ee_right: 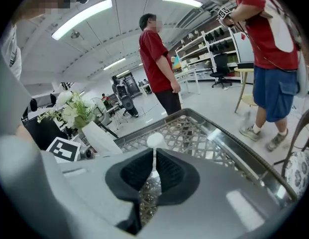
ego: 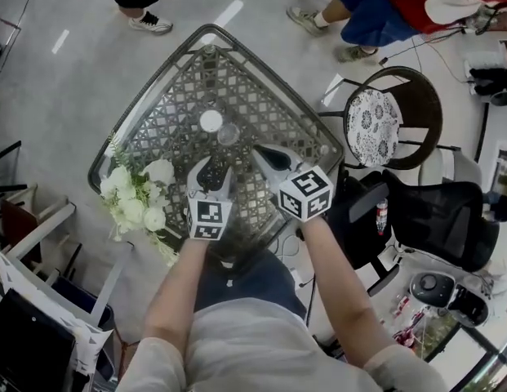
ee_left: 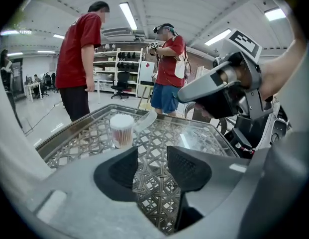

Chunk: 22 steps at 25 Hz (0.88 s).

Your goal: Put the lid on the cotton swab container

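The cotton swab container [ego: 211, 121] stands upright on the lattice table [ego: 171, 129], round, clear-walled and full of white-tipped swabs. Its clear lid [ego: 229, 134] lies right beside it; in the left gripper view the lid [ee_left: 146, 119] leans tilted next to the container [ee_left: 121, 129]. My left gripper [ego: 211, 178] hovers short of both, jaws open with only the table showing between them [ee_left: 152, 171]. My right gripper [ego: 261, 153] is beside it, a little nearer the lid, jaws shut with nothing in them [ee_right: 154, 171]. The container [ee_right: 155, 140] shows just past its tips.
A bunch of white flowers [ego: 135, 194] sits at the table's left corner. A round chair with a floral cushion [ego: 371, 125] and a black office chair [ego: 433, 211] stand to the right. Two people in red shirts [ee_left: 82, 59] stand beyond the table's far edge.
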{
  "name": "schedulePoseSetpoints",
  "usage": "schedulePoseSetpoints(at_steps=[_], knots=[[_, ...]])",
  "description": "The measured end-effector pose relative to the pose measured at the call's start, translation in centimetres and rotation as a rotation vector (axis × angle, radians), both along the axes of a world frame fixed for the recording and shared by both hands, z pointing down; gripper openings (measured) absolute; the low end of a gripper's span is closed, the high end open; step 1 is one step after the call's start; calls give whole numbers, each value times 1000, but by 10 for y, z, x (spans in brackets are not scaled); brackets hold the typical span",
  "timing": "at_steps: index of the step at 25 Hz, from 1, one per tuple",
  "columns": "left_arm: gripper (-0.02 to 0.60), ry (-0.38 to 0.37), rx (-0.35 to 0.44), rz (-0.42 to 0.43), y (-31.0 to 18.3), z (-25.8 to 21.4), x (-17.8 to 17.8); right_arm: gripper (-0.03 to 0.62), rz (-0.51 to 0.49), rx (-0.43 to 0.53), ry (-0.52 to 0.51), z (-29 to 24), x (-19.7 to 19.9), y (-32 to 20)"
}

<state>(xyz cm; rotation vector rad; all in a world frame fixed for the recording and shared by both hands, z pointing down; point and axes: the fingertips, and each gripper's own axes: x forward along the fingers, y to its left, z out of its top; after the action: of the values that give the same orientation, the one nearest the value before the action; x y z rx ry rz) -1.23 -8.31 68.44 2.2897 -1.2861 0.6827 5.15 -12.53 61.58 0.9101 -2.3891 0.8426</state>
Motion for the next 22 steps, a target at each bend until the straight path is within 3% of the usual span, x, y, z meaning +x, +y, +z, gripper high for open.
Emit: schedulePoseSetpoints(at_steps=[12, 22], knots=[[179, 8, -27, -3, -14, 18, -11, 19, -84, -84, 4, 54, -19, -9], [184, 16, -12, -4, -12, 10, -13, 18, -105, -56, -25, 44, -35, -25]])
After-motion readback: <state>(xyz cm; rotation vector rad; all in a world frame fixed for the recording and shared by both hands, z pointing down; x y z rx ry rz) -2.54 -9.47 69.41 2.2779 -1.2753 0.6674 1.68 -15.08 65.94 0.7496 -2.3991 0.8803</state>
